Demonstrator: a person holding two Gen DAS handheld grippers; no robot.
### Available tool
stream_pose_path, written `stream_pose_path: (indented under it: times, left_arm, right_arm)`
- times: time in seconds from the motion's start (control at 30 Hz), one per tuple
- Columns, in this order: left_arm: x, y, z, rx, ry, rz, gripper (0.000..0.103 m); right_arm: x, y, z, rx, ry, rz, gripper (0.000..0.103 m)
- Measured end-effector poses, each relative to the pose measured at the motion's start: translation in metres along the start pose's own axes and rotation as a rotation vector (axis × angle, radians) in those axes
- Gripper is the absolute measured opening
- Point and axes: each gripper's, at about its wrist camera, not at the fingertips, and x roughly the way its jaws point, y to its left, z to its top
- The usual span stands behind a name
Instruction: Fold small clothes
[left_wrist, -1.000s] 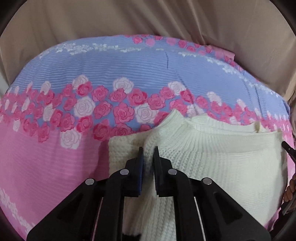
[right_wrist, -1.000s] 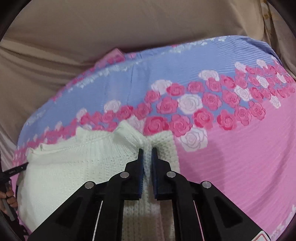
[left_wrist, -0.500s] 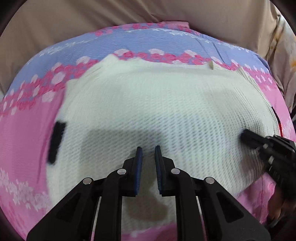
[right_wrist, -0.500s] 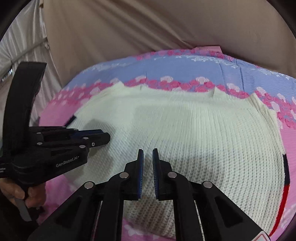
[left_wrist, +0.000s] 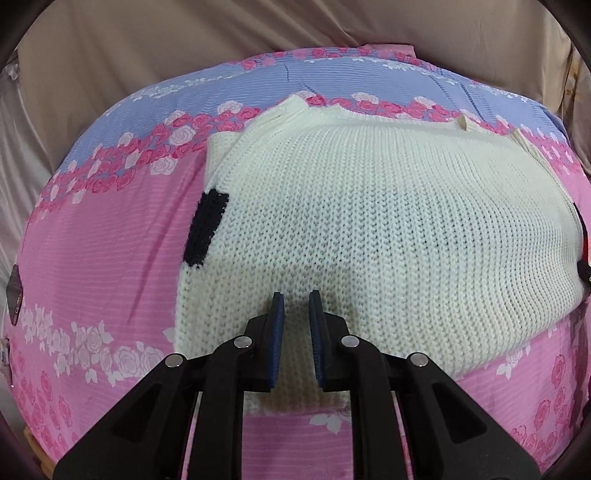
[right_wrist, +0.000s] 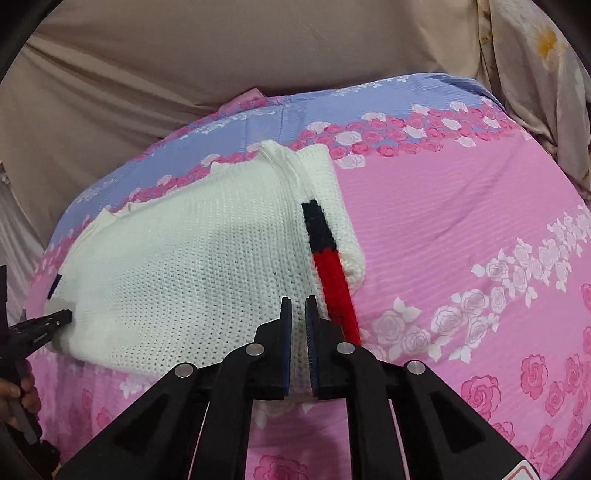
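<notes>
A cream knitted sweater (left_wrist: 369, 229) lies folded on the pink and blue floral bedspread (left_wrist: 110, 258). A black patch (left_wrist: 205, 227) shows at its left edge. In the right wrist view the sweater (right_wrist: 184, 266) has a black and red stripe (right_wrist: 328, 266) along its right fold. My left gripper (left_wrist: 295, 299) hovers over the sweater's near edge, its jaws a small gap apart and empty. My right gripper (right_wrist: 297, 304) is over the sweater's near right corner, its jaws narrowly apart with nothing between them. The left gripper's tip (right_wrist: 55, 319) shows at the sweater's left edge.
Beige fabric (left_wrist: 258, 37) hangs behind the bed. A floral curtain (right_wrist: 535, 74) hangs at the far right. Bare pink bedspread (right_wrist: 461, 240) lies to the right of the sweater. A dark object (left_wrist: 14, 295) sits at the bed's left edge.
A second ago both grippers were low over the sweater near its neck end. Both have pulled back to its near edge, and the sweater now shows its plain folded face.
</notes>
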Motion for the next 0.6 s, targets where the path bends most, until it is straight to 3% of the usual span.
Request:
stream_pose_path:
  times: [0.03, 0.07, 0.17, 0.23, 0.3, 0.37, 0.5, 0.6]
  left_arm:
    - [-0.001, 0.001, -0.001, -0.002, 0.002, -0.003, 0.014]
    - [-0.002, 0.002, -0.002, -0.007, 0.005, -0.007, 0.014]
    - [-0.014, 0.013, -0.004, -0.047, -0.006, -0.032, 0.014]
    - [-0.026, 0.03, -0.003, -0.094, -0.035, -0.036, 0.015]
    - [-0.034, 0.052, 0.0, -0.159, -0.053, -0.049, 0.016]
    - [-0.034, 0.072, 0.005, -0.218, -0.051, -0.053, 0.025]
    - [-0.029, 0.1, 0.01, -0.292, -0.053, -0.033, 0.039]
    - [-0.022, 0.111, 0.012, -0.363, -0.037, -0.116, 0.048]
  right_arm:
    - [0.01, -0.003, -0.003, -0.011, 0.023, -0.048, 0.0]
    - [0.022, -0.006, -0.007, -0.033, 0.042, -0.089, 0.0]
    - [0.012, -0.003, -0.003, -0.01, 0.036, -0.075, 0.004]
    - [-0.005, 0.009, 0.003, -0.007, 0.0, -0.035, 0.01]
    - [-0.023, 0.035, 0.012, -0.05, -0.044, 0.009, 0.01]
    - [-0.028, 0.059, 0.021, -0.098, -0.056, 0.063, 0.01]
    - [-0.012, 0.109, 0.036, -0.169, -0.024, 0.186, 0.01]
    - [0.016, 0.144, 0.043, -0.21, 0.02, 0.229, 0.01]
